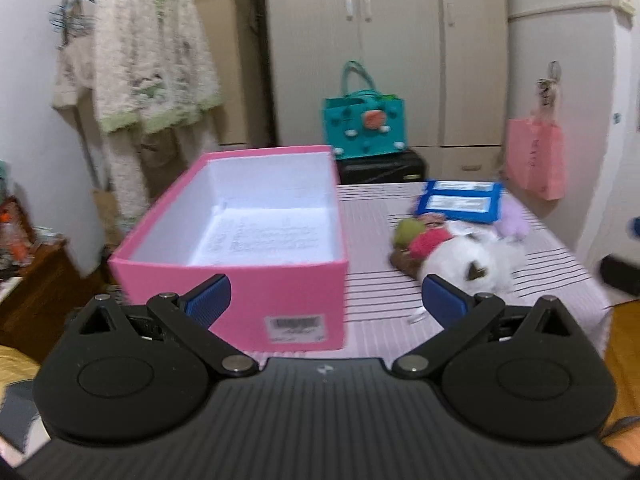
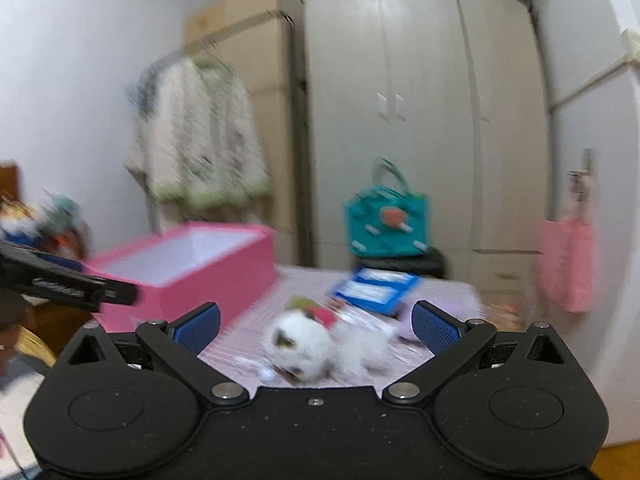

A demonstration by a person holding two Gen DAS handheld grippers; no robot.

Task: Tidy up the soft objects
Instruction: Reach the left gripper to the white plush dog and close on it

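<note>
Pink cardboard box (image 1: 240, 248): rectangular, white-lined, nothing soft inside yet; sorting appears not begun. Fluffy white plush toy (image 2: 304, 344), round, lies on the striped tablecloth (image 1: 376, 292) right of the box, among small fuzzy pieces and a flat blue packet (image 1: 460, 202). Left gripper (image 1: 326, 304) and right gripper (image 2: 316, 326): both spread wide, holding nothing.

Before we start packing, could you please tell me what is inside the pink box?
The pink box holds no soft objects. Its white floor shows only faint print, possibly a sheet of paper; blur hides which. The near wall hides the strip of floor just behind it.
</note>
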